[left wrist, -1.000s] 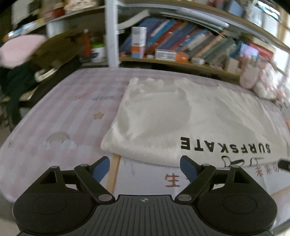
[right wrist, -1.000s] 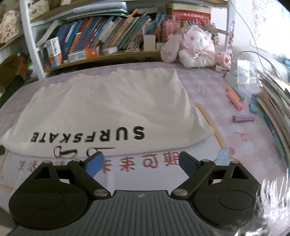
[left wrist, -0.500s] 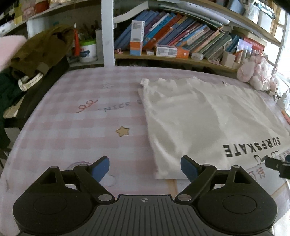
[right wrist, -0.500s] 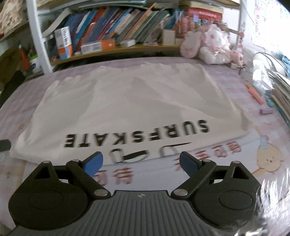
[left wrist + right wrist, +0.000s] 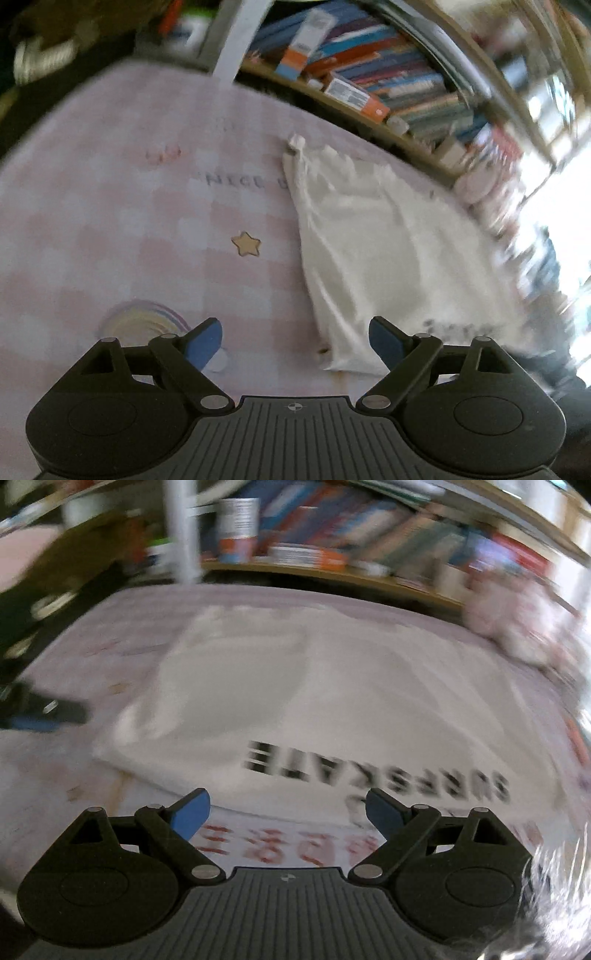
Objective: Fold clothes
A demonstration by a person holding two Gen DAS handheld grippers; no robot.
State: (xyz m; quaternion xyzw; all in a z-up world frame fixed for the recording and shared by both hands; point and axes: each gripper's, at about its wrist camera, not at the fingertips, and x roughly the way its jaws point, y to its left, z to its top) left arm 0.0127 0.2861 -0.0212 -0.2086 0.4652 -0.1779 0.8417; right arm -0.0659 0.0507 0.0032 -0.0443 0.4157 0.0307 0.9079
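A white garment (image 5: 373,243) with black "SURFSKATE" lettering lies flat on a pink checked table cover (image 5: 110,206). In the left wrist view its left edge runs down toward my left gripper (image 5: 295,341), which stands open with the near left corner of the cloth just ahead of its right finger. My right gripper (image 5: 286,814) is open too, hovering over the garment's (image 5: 332,686) near edge with the lettering just ahead of it. Nothing is between either pair of fingers. The left gripper's blue-tipped finger (image 5: 33,714) shows at the left of the right wrist view.
A bookshelf (image 5: 369,74) full of books runs along the far side of the table. Dark clothing and bags (image 5: 48,590) are piled at the far left. A pink plush toy (image 5: 517,616) sits at the far right. The cover (image 5: 55,797) shows a star and rainbow print.
Both grippers have swung leftward across the garment. The left one now faces the cloth's left edge and bare cover; the right one has moved from the right side toward the middle and left.
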